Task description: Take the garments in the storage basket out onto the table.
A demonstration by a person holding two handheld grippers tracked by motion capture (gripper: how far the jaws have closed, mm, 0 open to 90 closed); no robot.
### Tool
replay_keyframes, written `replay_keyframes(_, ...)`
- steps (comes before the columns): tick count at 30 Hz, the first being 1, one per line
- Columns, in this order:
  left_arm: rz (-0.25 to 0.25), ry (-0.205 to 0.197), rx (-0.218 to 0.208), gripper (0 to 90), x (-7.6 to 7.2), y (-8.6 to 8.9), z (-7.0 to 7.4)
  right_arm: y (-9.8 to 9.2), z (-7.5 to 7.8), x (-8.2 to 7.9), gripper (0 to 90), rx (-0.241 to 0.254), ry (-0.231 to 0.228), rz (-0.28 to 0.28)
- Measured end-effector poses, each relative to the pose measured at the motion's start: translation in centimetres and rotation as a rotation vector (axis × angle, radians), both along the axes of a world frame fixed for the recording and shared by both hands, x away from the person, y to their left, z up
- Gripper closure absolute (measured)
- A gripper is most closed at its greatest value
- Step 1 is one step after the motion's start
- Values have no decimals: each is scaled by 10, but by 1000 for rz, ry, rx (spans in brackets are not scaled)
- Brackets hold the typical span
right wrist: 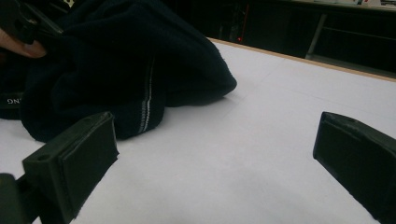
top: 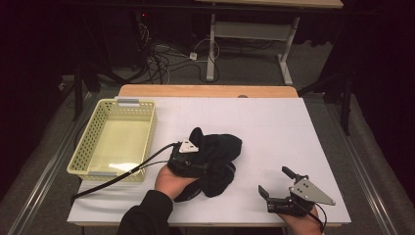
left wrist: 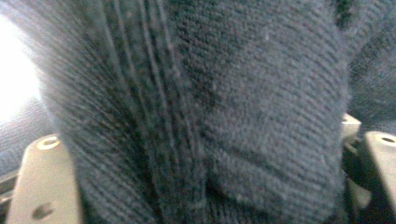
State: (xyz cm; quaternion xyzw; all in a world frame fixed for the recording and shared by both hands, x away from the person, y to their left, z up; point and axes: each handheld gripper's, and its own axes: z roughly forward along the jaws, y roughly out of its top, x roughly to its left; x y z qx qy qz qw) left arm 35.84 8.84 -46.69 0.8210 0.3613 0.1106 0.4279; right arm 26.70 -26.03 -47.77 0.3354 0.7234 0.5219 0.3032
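Centrally, left gripper (top: 208, 169) — jaws parted, fabric between them — should bunch the dark knit garment (top: 218, 152) (toward basket (top: 84, 142)); right gripper (top: 276, 188) gapes, holding nothing.

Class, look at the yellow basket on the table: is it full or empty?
Empty. The high view shows the yellow basket with a bare floor; the dark garment lies outside it on the white table.

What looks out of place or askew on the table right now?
Only the dark knitted garment: it lies bunched in a crumpled heap mid-table, beside the yellow basket, not in it. The left gripper is buried in its folds, with knit between the jaws. The right gripper rests open on bare table. No spill or damage shows.
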Motion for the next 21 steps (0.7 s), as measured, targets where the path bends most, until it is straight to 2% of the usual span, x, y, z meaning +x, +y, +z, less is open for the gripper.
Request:
replay_keyframes(5,-10,-37,-49,155,-6,6,-4,3,-1,-1,4,-6,2,7)
replay_keyframes(10,-12,-60,-53,76,-12,8,-3,4,-1,-2,4,-10,3,14)
replay_keyframes(15,1,-79,-97,4,-25,15,0,4,0,-2,4,-9,0,14)
replay_keyframes(18,21,-93,-141,0,-36,23,2,4,0,-2,4,-5,-2,12)
replay_keyframes(21,42,-112,-164,0,-50,31,0,4,1,-3,4,-6,-5,15)
